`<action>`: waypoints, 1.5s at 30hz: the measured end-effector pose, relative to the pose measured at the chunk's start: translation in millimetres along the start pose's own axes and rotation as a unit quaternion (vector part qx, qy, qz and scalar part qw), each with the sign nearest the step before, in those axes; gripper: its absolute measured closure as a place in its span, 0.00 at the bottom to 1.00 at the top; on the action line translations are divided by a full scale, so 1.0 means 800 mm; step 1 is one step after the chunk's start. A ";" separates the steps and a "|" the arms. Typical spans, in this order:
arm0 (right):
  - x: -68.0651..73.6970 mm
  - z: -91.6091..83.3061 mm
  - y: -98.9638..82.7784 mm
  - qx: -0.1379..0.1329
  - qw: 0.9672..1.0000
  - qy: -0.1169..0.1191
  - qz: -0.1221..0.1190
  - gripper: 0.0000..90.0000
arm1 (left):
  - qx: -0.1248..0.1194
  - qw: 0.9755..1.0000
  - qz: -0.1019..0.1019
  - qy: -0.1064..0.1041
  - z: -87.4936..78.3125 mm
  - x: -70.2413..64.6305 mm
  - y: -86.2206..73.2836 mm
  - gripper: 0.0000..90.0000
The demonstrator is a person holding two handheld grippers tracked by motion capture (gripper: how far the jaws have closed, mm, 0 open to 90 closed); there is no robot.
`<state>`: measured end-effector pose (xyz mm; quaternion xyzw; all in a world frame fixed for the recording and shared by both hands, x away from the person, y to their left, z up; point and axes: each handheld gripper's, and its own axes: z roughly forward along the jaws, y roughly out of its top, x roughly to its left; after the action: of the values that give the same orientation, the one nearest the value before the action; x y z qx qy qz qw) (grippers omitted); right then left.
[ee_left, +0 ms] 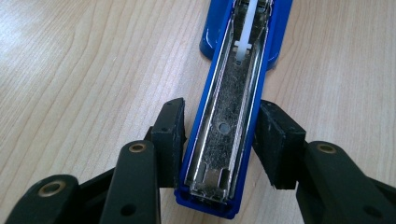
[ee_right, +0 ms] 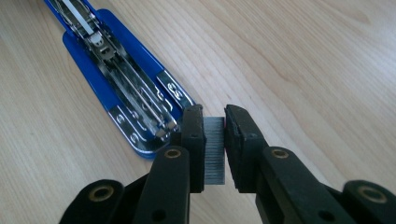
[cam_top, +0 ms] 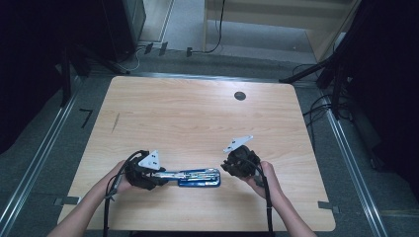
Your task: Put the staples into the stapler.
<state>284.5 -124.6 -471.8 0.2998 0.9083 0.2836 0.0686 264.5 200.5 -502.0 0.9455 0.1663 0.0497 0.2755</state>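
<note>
Blue stapler (ee_left: 219, 140), far end cropped.

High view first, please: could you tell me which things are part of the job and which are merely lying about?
In use:
- blue stapler, opened flat, left tongs shut around its tray
- staple strip, held in the right tongs

Lying about:
- dark round spot on the table
- floor cables

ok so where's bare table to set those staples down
The far half of the light wooden table is bare up to the small dark round hole. It is crowded near the front, where both claws flank the open blue stapler.
</note>
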 end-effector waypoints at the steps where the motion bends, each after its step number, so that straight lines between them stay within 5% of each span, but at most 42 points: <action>1: 0.000 0.002 0.003 -0.002 1.000 0.000 -0.003 0.88 | 0.001 1.000 0.000 0.000 0.000 0.000 0.000 0.63; 25: 0.011 0.018 0.043 -0.017 0.998 0.036 -0.052 0.88 | 0.004 1.000 -0.004 -0.003 0.002 0.006 0.000 0.62; 45: 0.034 0.034 0.050 -0.003 0.984 0.090 -0.154 0.88 | 0.007 1.000 -0.004 -0.005 0.002 0.006 0.001 0.63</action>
<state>290.7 -69.8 -470.7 0.1295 0.9453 0.2981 0.0298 269.5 201.2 -502.8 0.9470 0.1688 0.0426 0.2701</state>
